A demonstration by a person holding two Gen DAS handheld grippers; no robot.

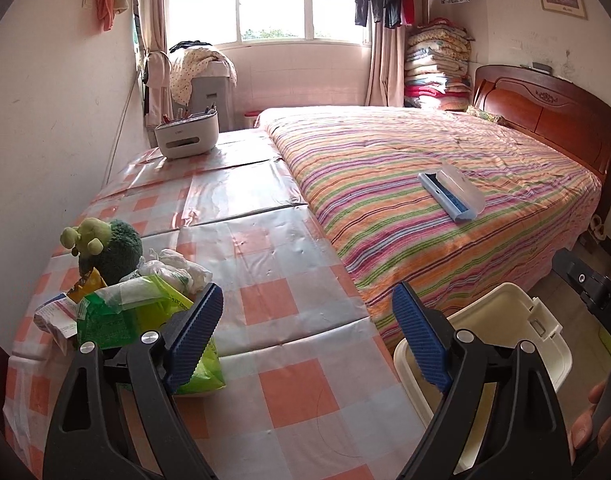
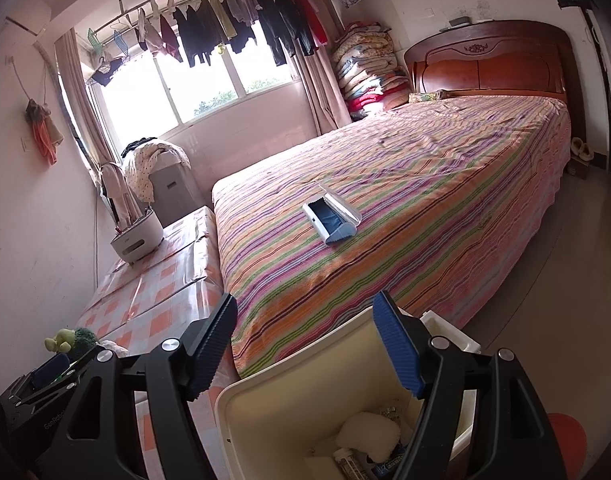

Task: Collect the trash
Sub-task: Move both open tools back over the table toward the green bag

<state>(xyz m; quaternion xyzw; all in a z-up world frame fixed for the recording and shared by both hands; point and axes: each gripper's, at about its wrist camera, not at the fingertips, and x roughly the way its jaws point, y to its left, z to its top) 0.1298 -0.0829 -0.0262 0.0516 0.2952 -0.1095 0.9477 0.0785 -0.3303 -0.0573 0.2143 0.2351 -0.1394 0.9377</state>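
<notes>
left gripper (image 1: 307,336) fingers apart, empty | right gripper (image 2: 305,348) fingers apart, empty | one bin (image 2: 289,408) | only right view shows trash inside | one green bag (image 1: 145,320) on table (image 1: 289,380)

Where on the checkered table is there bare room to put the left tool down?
Bare cloth runs from the trash pile rightward to the bed and back toward the white organizer. The near-left corner is crowded: green bag, wrappers, plush toy.
</notes>
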